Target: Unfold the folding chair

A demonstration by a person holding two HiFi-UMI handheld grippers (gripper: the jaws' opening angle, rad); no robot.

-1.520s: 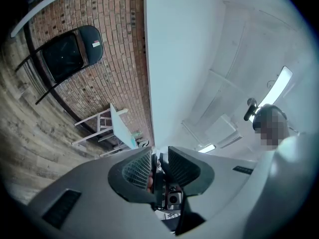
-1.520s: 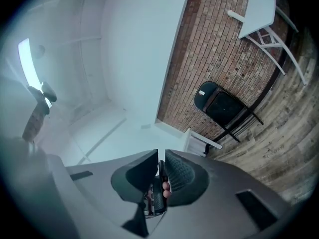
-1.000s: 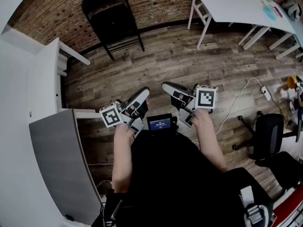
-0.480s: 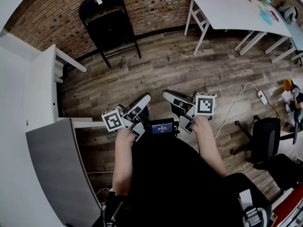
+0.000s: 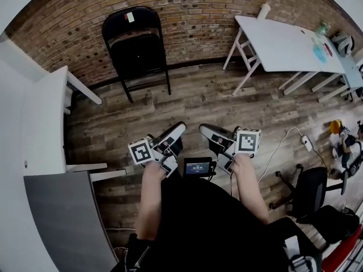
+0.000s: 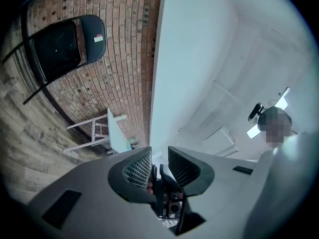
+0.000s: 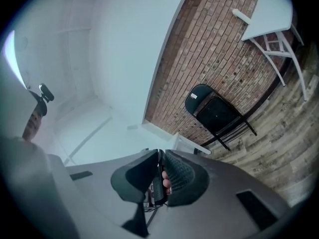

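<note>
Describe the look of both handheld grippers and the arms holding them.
The left gripper and right gripper each have grey jaws with black gridded pads and carry a white cube printed with black square markers. The forearms are bare below a black top.

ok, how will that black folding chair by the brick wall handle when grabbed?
Folding chair looks thin-tube framed with flat panels: probably stiff, fairly light. Standing folded by the brick wall, it may tip once pulled. Its narrow legs could slide on the wood floor.
</note>
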